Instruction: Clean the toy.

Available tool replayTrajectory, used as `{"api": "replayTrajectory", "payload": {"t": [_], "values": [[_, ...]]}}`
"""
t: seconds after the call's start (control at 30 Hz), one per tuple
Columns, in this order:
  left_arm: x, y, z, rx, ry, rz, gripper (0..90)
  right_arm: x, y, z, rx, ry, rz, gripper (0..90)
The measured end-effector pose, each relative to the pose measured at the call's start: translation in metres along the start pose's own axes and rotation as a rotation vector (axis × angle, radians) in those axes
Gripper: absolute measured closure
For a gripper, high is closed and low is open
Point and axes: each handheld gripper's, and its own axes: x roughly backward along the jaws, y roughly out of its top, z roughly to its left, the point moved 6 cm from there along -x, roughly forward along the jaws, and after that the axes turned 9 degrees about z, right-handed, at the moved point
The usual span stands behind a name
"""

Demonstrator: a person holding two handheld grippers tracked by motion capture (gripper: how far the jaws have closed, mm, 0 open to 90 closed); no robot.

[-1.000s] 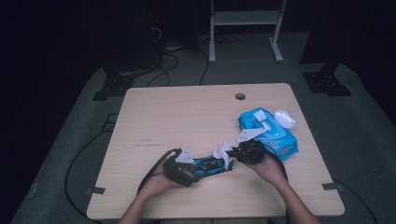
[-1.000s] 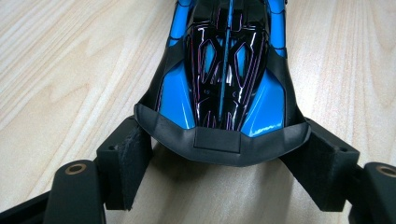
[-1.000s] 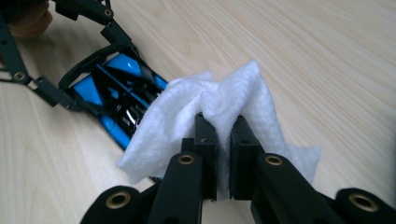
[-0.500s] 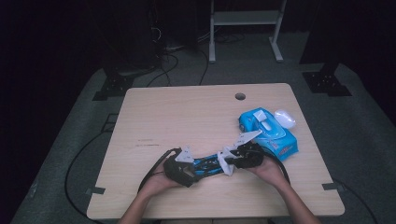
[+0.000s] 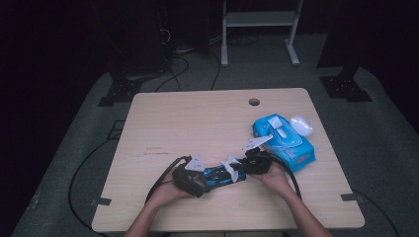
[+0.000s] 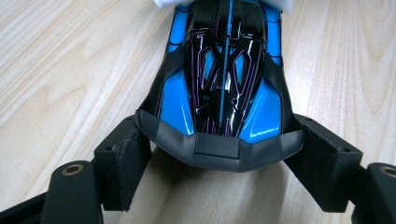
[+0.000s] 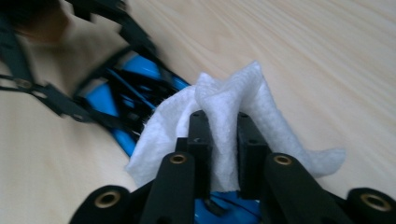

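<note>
Toy car (image 5: 221, 174), blue and black, lies on the near part of the bench (image 5: 197, 123), between your two hands. Your left claw (image 6: 219, 140) clamps its tail end between both pads. Your right claw (image 7: 218, 154) pinches a white wipe (image 7: 224, 107), its jaws having just been closing, over the car's other end. A blue wipe pack (image 5: 284, 140) sits at the right.

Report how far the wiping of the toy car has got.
Done: a wipe is out of the pack and pinched in the right gripper. In hand: the left gripper clamps the car on the table while the wipe rests on it. Left: how much is wiped can't be told.
</note>
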Motion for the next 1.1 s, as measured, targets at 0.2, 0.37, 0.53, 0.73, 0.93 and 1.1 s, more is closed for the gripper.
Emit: {"api": "replayTrajectory", "payload": {"t": [0.2, 0.37, 0.53, 0.73, 0.93, 1.1], "values": [[-0.002, 0.003, -0.001, -0.004, 0.002, 0.001, 24.7, 0.001, 0.006, 0.006, 0.032, -0.062, 0.013, 81.5], [-0.002, 0.001, 0.0, -0.001, 0.003, -0.003, 24.9, -0.004, 0.01, 0.012, 0.051, -0.066, -0.003, 81.6], [-0.001, 0.0, 0.0, 0.005, -0.003, -0.008, 25.0, 0.012, -0.018, -0.013, 0.002, -0.161, 0.05, 82.1], [-0.001, 0.0, 0.0, 0.006, 0.002, -0.004, 24.9, 0.018, -0.03, -0.006, 0.023, -0.143, 0.068, 82.3], [-0.001, 0.0, 0.0, 0.006, 0.005, -0.006, 25.0, 0.023, -0.046, -0.003, 0.019, -0.102, 0.086, 82.3], [-0.001, 0.0, -0.001, 0.006, 0.005, -0.005, 25.0, 0.023, -0.039, 0.009, 0.021, -0.037, 0.045, 82.2]]}}
